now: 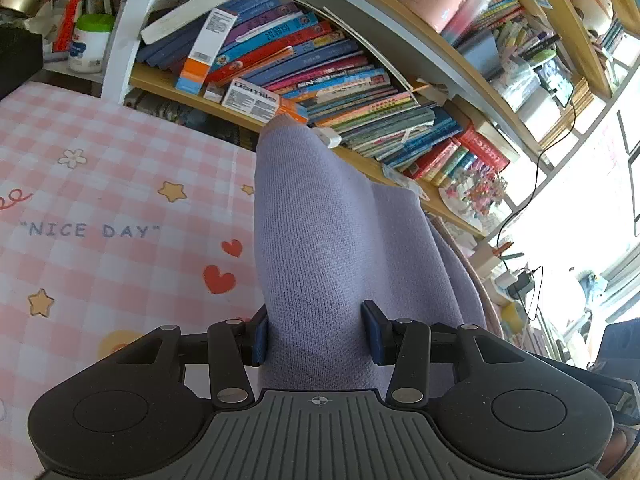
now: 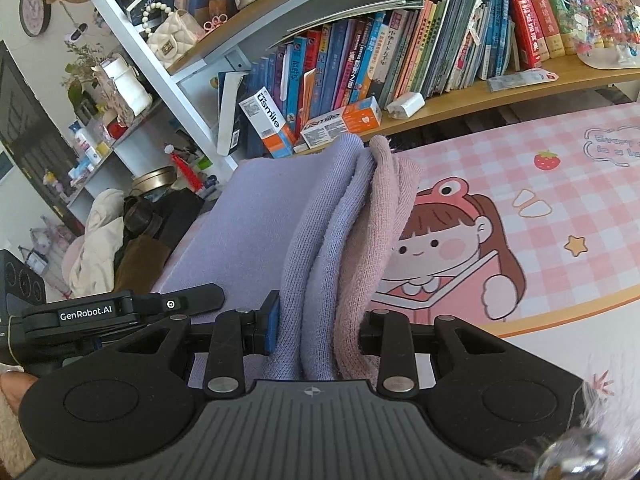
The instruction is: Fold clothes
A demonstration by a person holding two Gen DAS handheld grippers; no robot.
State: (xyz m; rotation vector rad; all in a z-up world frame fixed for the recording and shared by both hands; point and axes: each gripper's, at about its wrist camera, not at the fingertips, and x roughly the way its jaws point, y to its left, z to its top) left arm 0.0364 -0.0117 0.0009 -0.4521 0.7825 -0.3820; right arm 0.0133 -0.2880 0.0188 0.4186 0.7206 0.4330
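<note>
Gripping the lilac knit (image 1: 320,240) in my left gripper (image 1: 318,336), I see only my right gripper (image 2: 316,330) also pinching a pink layer (image 2: 372,236).

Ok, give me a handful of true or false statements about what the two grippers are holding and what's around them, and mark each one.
1. The left gripper is clamped on lilac knit fabric. True.
2. The right gripper is open and holds nothing. False: it is shut on bunched layers, lilac beside a dusty pink layer.
3. The mat under the fabric is plain blue. False: it is pink checked, printed with stars, hearts and "NICE DAY".
4. A bookshelf full of books stands behind the mat. True.
5. A white quilted bag sits on an upper shelf. True.
</note>
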